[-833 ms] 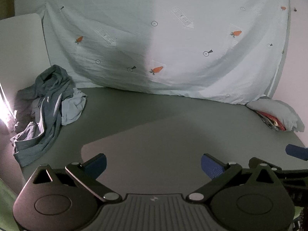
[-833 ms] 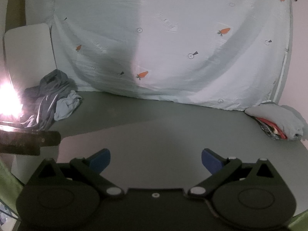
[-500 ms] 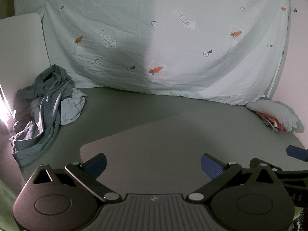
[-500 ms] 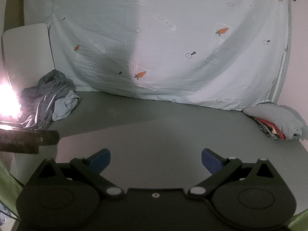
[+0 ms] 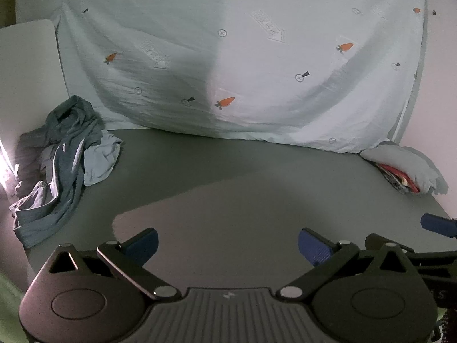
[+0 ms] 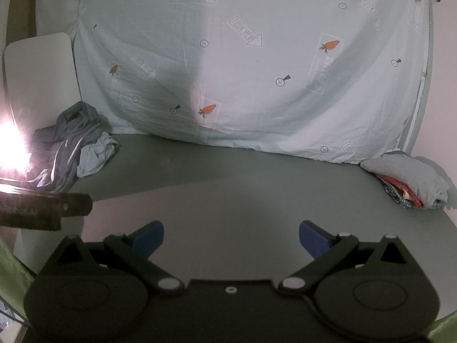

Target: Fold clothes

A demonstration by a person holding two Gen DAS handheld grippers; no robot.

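I hold both grippers low and level over the gray table (image 5: 228,171), pointing toward the hanging sheet (image 5: 257,57) at the back. My left gripper (image 5: 228,243) is released, its blue pads spread wide at the bottom of the frame with nothing between them. My right gripper (image 6: 231,235) is spread wide too, gripping nothing, and hovers above bare tabletop. In the left view, one blue pad of the right gripper pokes in at the right edge, so the two tools sit side by side. In the right view, the dark body of the left one crosses the left edge.

The unfolded clothes (image 5: 60,157) lie in a crumpled heap at the left of the frame, a dark teal garment draped over a pale blue one, well apart from both grippers. A folded stack (image 6: 411,180), gray on top with red and checked layers beneath, rests at the right edge near the sheet's lower corner. A white board (image 6: 40,68) stands at upper left.
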